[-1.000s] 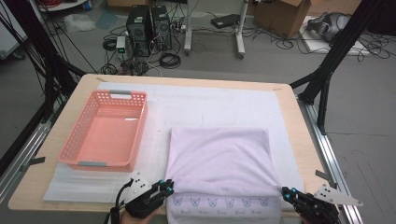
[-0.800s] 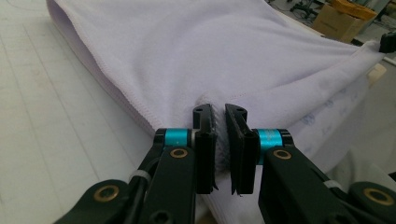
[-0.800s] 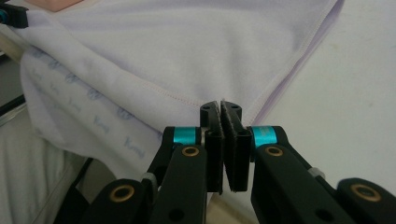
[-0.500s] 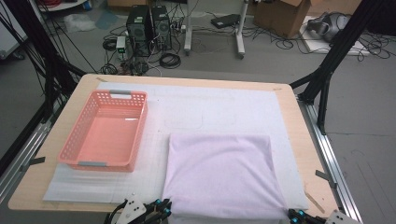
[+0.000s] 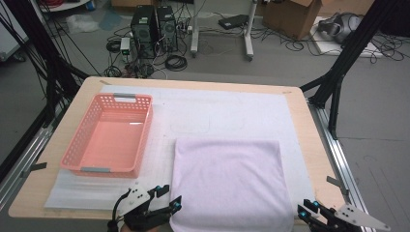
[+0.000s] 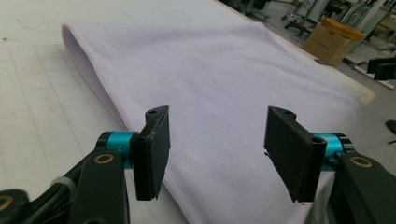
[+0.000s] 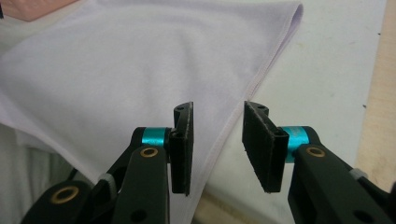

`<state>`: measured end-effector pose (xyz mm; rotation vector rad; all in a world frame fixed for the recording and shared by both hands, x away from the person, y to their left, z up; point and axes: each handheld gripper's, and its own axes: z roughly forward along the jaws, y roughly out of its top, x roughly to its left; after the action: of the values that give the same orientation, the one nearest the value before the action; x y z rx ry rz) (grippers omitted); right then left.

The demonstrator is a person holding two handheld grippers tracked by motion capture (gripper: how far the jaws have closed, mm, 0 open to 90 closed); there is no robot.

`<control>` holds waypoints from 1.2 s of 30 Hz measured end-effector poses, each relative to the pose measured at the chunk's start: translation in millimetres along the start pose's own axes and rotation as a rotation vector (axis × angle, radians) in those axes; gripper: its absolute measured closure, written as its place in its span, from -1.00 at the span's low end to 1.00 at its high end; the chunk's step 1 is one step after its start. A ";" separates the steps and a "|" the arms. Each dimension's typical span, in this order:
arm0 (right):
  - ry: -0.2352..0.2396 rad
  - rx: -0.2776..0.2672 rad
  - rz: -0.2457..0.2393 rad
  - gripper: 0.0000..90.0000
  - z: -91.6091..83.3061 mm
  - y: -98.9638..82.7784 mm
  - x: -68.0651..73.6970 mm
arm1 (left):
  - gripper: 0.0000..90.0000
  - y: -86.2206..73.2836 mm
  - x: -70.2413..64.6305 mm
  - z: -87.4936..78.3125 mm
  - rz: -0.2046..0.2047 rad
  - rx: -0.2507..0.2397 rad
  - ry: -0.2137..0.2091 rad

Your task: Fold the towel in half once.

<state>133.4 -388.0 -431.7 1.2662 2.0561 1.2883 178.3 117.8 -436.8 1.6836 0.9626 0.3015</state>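
We have the lilac towel [image 5: 231, 186] folded over on itself and lying flat on the white mat [image 5: 232, 113] toward the near right part of the table [image 5: 309, 145], its fold line running across the far side and its loose edges at the near edge, where it droops a little over the lip. Our left gripper [image 5: 170, 202] sits at the towel's near left corner and our right gripper [image 5: 305, 209] at its near right corner; both have just been opening their jaws, and in each gripper view the black pads stand apart with nothing pressed between them, the cloth simply lying beyond and below. We judge that one fold is done and the corners have been let go; what is left looks like a further fold or two and then a move into the pink basket [image 5: 110, 136], which waits by the left edge of the table with nothing in it that we can see. The towel's near edge and both our hands are cut off at the bottom of the high view, so we cannot tell how evenly the layers line up there, nor how many layers the fold holds.
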 end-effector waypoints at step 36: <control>-0.148 0.188 0.065 0.07 167.7 97.6 -79.3 | -0.12 70.9 104.5 144.4 -0.077 0.209 0.170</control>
<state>340.4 -356.3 -440.1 1.4742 2.0843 1.0129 367.5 90.4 -452.0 1.8268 1.2170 0.3048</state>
